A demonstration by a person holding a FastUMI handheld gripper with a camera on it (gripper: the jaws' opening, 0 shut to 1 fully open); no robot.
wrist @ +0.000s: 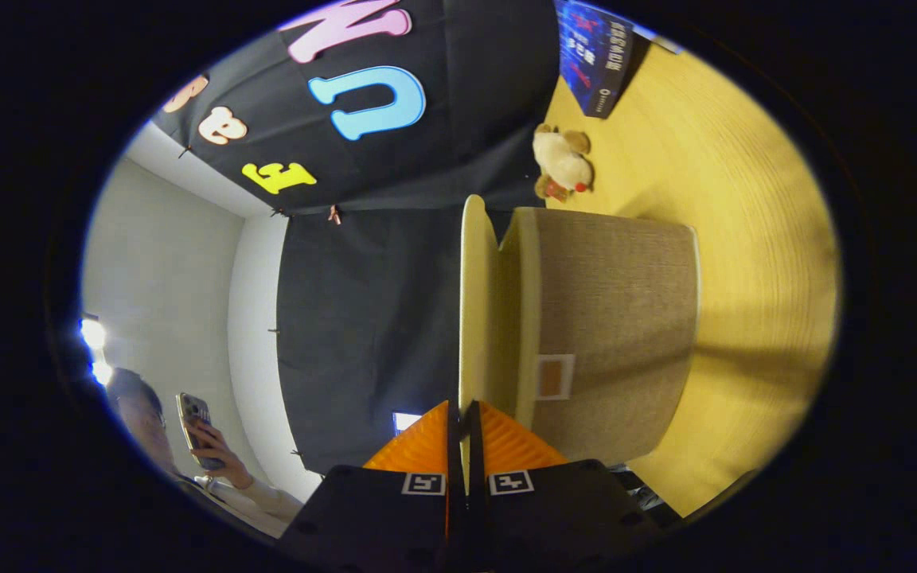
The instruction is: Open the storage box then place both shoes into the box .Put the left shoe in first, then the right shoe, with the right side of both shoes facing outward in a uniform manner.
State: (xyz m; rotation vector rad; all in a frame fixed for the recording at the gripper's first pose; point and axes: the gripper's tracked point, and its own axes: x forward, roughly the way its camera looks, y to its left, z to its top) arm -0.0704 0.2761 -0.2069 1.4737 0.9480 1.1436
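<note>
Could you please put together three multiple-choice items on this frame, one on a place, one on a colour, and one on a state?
1. Where does the plush toy lie?
A. inside the box
B. on the yellow table beyond the storage box
C. between the fingers

2. What colour is the box's fabric side?
A. grey-brown
B. red
C. blue

3. What is the gripper doing?
A. hanging open
B. shut on the plush toy
C. shut on the box's lid

Answers: 1 B, the toy rests on the tabletop past the box. 2 A, woven grey-brown cloth. 3 C, both fingers press the thin cream lid edge, which is lifted off the box.
</note>
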